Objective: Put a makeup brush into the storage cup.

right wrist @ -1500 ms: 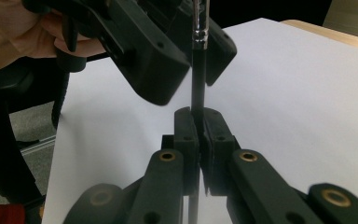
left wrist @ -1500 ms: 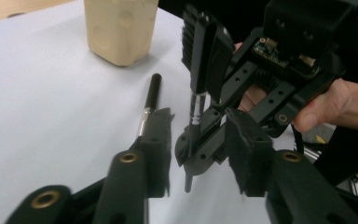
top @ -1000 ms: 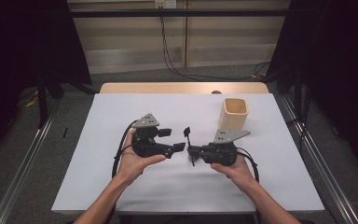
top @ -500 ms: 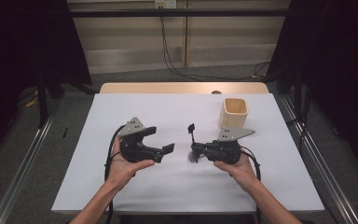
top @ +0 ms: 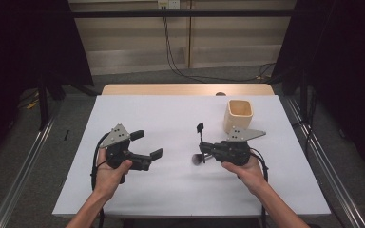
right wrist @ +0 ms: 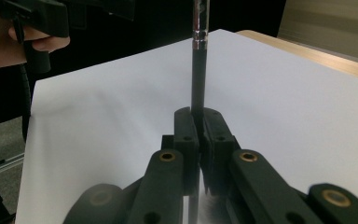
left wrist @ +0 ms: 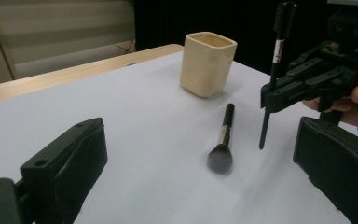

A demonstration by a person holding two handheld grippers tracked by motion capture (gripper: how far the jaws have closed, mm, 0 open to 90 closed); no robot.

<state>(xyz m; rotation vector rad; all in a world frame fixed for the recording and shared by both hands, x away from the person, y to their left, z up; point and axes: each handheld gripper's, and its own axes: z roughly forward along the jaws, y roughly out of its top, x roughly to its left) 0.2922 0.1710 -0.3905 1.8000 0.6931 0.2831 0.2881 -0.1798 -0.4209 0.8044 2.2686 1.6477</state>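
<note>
My left gripper [top: 147,144] is open at the left of the white table; its jaws have just been opening and nothing sits between the pads [left wrist: 198,172]. A black makeup brush [left wrist: 223,135] with a round fluffy head lies flat on the cloth [top: 197,159], between the two grippers. My right gripper [top: 203,148] is shut on a thin black stick [top: 200,133] and holds it upright [left wrist: 274,60]. The jaws in the right gripper view [right wrist: 199,126] clamp the stick [right wrist: 198,70] near its lower part. A cream square cup [top: 239,115] stands behind the right gripper [left wrist: 207,63].
The white cloth covers the table [top: 171,114], with a wooden edge [top: 185,89] at the back. Metal rails run along both sides on the floor [top: 24,171]. The left hand and its gripper [right wrist: 32,18] appear at the top left of the right gripper view.
My left gripper has drawn away to the left from the right one and its jaws have spread. The fluffy brush now lies on the cloth. The right gripper has hardly moved.
</note>
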